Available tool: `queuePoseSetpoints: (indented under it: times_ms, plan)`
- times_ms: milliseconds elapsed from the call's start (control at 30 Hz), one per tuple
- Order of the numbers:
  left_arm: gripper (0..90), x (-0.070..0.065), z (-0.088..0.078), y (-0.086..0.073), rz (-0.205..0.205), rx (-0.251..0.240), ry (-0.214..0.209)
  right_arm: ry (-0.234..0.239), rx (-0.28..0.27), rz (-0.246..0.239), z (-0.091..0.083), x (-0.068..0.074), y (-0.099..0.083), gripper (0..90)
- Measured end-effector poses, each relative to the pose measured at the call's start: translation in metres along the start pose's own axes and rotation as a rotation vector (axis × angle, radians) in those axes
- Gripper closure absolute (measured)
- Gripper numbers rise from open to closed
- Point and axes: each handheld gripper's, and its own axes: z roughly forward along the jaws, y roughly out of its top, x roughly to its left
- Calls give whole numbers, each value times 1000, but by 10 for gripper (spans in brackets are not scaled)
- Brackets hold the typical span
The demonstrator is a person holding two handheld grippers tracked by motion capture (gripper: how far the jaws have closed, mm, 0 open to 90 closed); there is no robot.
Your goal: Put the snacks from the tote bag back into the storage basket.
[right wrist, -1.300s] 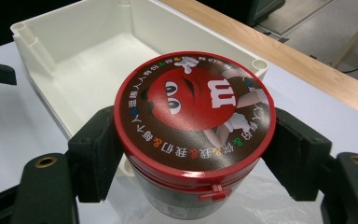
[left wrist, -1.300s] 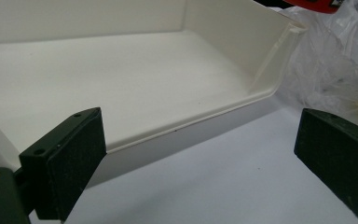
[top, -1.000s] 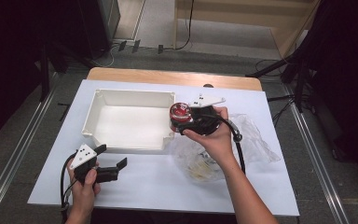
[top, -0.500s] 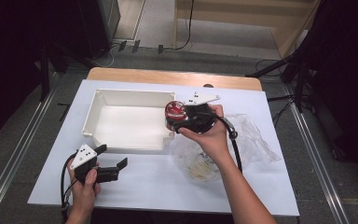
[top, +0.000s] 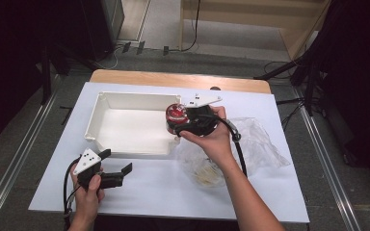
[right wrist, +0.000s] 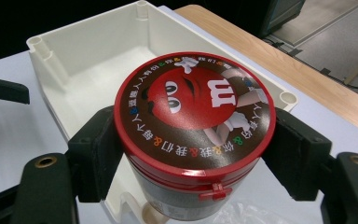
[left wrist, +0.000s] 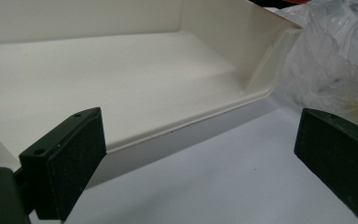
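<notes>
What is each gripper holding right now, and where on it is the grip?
The right gripper clamps the candy tub by its sides, just below the red lid. The left gripper is open and holds nothing.

Overhead light is even on the white table [top: 173, 192]; surroundings fall to near black. The white bin [top: 130, 130] is close to overexposed, with soft shadow under its near wall. High view is soft, low-detail. Candy tub lid [right wrist: 193, 109] is sharp; near jaws are slightly blurred. Plastic bag [left wrist: 335, 51] shows mild glare.
</notes>
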Motion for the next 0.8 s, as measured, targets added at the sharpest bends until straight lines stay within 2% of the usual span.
queuePoseSetpoints:
  times_ms: [800]
  plan:
    - [22,0,-1,1,-2,-8,-2,23,12,-17,18,7,5,261]
